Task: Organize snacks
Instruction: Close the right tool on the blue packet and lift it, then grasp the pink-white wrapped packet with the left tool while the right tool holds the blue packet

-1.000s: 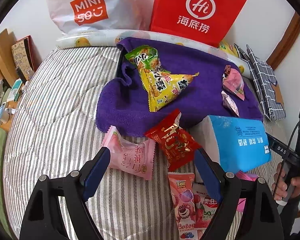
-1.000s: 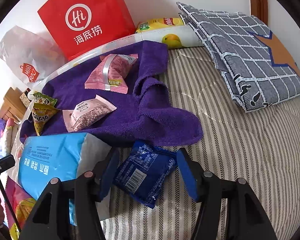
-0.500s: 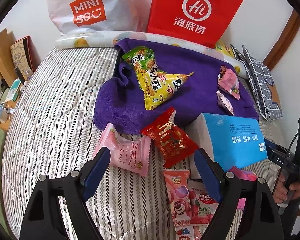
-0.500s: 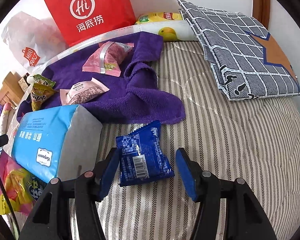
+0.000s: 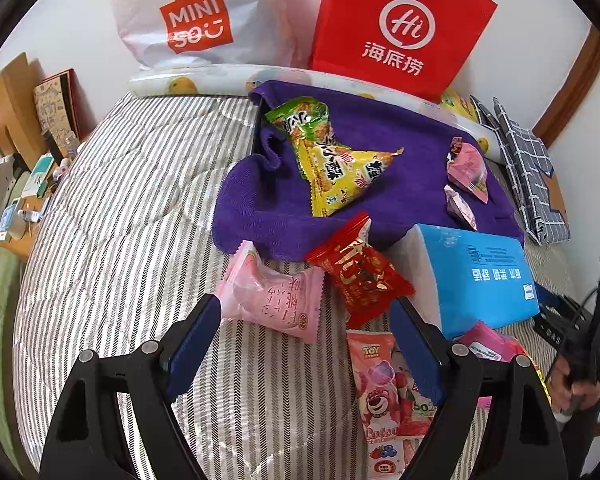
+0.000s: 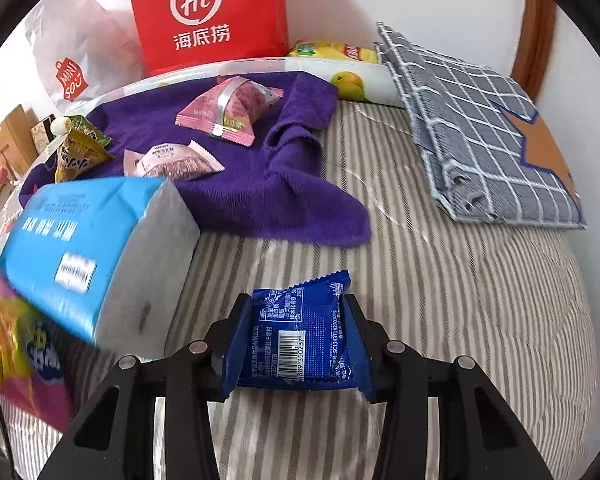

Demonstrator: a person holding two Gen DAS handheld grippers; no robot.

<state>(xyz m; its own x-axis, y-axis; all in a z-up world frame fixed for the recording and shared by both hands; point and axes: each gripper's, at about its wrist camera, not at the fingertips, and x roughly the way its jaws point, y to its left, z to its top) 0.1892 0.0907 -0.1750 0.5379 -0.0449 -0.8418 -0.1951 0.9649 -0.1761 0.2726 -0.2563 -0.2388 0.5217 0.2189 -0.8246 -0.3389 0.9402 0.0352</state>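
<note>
Striped bedding (image 6: 440, 280) carries a purple towel (image 6: 228, 184) with pink packets on it, a red bag (image 6: 208, 12) against the wall behind. On the stripes, the right gripper (image 6: 296, 312) is closing on a blue packet (image 6: 296, 340), both pads at its sides. The left gripper (image 5: 304, 312) hangs spread wide over a pink packet (image 5: 272, 296) and a red packet (image 5: 360, 276), gripping neither, beside a blue tissue pack (image 5: 476, 276).

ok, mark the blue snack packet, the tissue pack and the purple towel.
blue snack packet (image 6: 300, 340): right wrist view, barcode side.
tissue pack (image 6: 80, 236): right wrist view, blue top face.
purple towel (image 5: 412, 140): left wrist view, bare middle.
</note>
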